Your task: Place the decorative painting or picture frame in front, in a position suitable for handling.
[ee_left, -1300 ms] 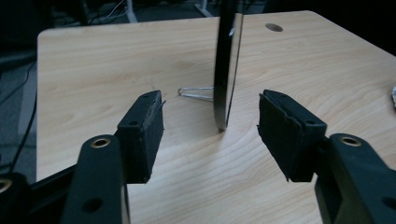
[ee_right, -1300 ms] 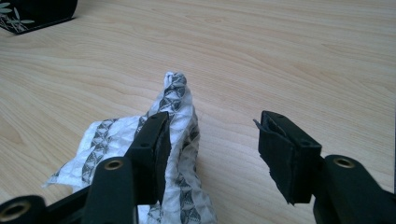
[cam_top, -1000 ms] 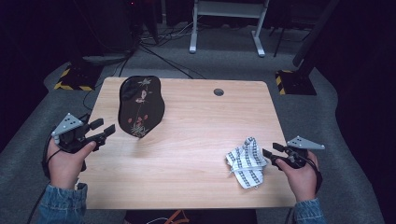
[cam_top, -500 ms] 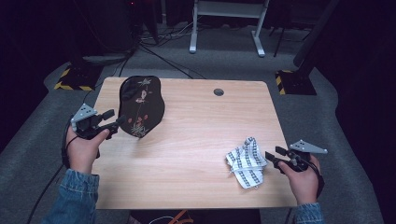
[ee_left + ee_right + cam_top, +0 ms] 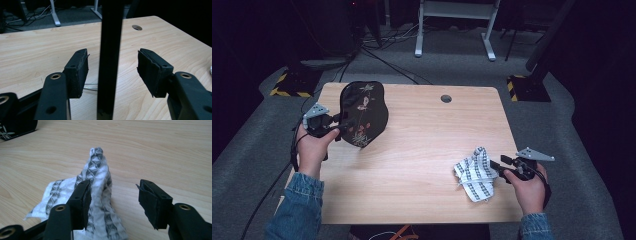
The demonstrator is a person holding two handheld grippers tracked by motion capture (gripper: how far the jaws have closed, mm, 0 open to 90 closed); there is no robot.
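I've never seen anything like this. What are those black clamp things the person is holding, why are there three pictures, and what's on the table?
They are hand-held two-jaw grippers, one in each hand. One camera looks down from above; two more ride on the grippers and look along their black jaws. On the wooden table stand a black tray with a flower pattern, raised on its edge, and a crumpled black-and-white cloth. The left gripper has its jaws open around the tray's thin edge, pads not yet pressing; they have just closed a little. The right gripper is open at the cloth, holding nothing.
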